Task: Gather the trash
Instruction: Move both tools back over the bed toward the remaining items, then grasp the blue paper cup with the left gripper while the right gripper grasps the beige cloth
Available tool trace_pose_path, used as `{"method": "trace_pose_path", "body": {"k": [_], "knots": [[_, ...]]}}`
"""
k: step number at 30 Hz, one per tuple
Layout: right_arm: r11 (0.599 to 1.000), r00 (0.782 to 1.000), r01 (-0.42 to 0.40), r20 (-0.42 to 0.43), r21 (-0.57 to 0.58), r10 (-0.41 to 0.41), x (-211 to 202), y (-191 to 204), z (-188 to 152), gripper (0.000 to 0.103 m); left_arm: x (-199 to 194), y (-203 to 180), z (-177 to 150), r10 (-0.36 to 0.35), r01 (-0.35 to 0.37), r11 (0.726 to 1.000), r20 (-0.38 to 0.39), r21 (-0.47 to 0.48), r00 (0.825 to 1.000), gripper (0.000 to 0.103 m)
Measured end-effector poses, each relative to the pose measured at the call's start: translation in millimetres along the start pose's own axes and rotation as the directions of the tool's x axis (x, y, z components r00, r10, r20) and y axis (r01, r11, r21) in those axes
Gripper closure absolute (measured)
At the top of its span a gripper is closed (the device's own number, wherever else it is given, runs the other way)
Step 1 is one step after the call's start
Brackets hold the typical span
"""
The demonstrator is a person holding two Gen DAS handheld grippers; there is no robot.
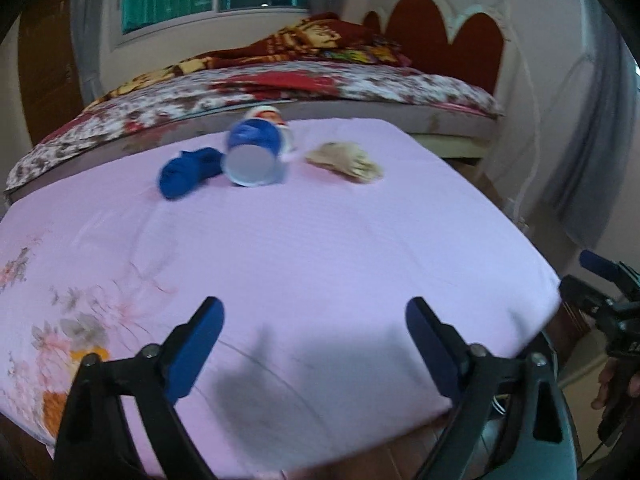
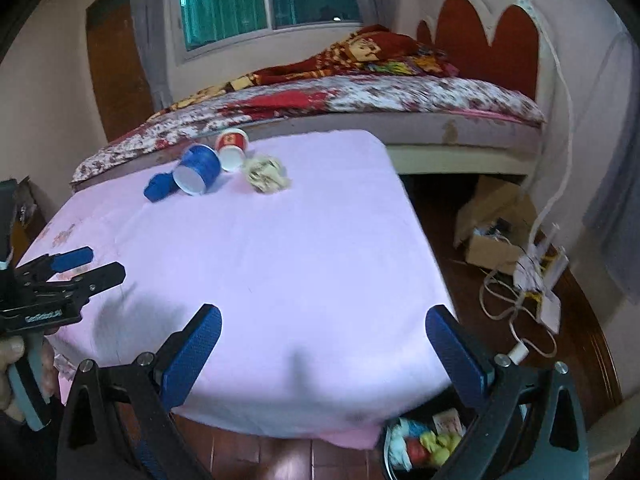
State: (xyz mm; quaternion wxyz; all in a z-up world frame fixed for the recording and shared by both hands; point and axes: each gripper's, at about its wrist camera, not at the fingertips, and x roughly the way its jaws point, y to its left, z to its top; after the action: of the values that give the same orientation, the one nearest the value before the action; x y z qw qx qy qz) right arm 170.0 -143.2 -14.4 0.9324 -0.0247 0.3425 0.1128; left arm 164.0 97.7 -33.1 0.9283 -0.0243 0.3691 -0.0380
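On the far part of the pink-sheeted table [image 1: 320, 248] lie a crumpled blue wrapper [image 1: 188, 172], a tipped blue paper cup [image 1: 254, 156], a red and white cup [image 2: 232, 148] behind it, and a crumpled beige paper ball [image 1: 346, 160]. The same items show in the right wrist view: wrapper [image 2: 160, 186], blue cup [image 2: 198, 170], paper ball [image 2: 266, 174]. My left gripper [image 1: 314, 344] is open and empty over the near table edge. My right gripper [image 2: 322, 354] is open and empty over the near right corner. A black bin [image 2: 424, 444] holding trash stands on the floor below it.
A bed [image 2: 360, 96] with a floral sheet and red blanket runs behind the table. A cardboard box [image 2: 496, 224] and white cables [image 2: 516, 300] lie on the wooden floor at the right. The left gripper [image 2: 86, 266] shows at the left of the right wrist view.
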Motion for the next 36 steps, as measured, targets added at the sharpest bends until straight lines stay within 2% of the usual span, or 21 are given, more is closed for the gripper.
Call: {"method": "trace_pose_path", "body": {"k": [3, 7, 10, 14, 16, 18, 23, 29, 33, 36], "knots": [[1.0, 1.0, 0.0, 0.016, -0.014, 0.0, 19, 11, 18, 0.0, 16, 19, 12, 0.02, -0.02, 1.0, -0.008, -0.014, 1.0, 0.016], [0.999, 0.999, -0.018, -0.052, -0.036, 0.016, 60, 24, 50, 0.0, 41, 40, 35, 0.057, -0.058, 0.997, -0.011, -0.041, 0.998, 0.016], [0.999, 0.997, -0.045, -0.062, -0.009, 0.044, 89, 25, 74, 0.0, 61, 51, 53, 0.065, -0.066, 0.997, -0.006, -0.049, 0.998, 0.016], [0.997, 0.995, -0.065, -0.078, -0.045, 0.062, 138, 37, 104, 0.002, 91, 60, 75, 0.065, -0.065, 0.997, 0.007, -0.047, 0.998, 0.016], [0.994, 0.993, -0.073, -0.097, -0.077, 0.065, 163, 45, 114, 0.02, 103, 62, 83, 0.057, -0.056, 0.997, 0.001, -0.053, 0.998, 0.016], [0.991, 0.988, -0.093, -0.129, -0.097, 0.081, 187, 51, 119, 0.029, 114, 62, 90, 0.055, -0.055, 0.997, 0.002, -0.052, 0.998, 0.016], [0.98, 0.975, -0.152, -0.18, -0.129, 0.127, 230, 60, 128, 0.029, 137, 60, 106, 0.04, -0.04, 0.998, -0.002, -0.053, 0.999, 0.016], [0.976, 0.969, -0.17, -0.201, -0.134, 0.141, 263, 66, 142, 0.029, 160, 64, 117, 0.049, -0.05, 0.998, -0.024, -0.046, 0.999, 0.023], [0.975, 0.965, -0.187, -0.209, -0.118, 0.159, 272, 66, 147, 0.042, 166, 64, 121, 0.037, -0.038, 0.998, -0.028, -0.04, 0.999, 0.026], [0.973, 0.962, -0.199, -0.214, -0.119, 0.171, 273, 68, 146, 0.064, 168, 62, 124, 0.029, -0.029, 0.999, -0.028, -0.026, 0.999, 0.027]]}}
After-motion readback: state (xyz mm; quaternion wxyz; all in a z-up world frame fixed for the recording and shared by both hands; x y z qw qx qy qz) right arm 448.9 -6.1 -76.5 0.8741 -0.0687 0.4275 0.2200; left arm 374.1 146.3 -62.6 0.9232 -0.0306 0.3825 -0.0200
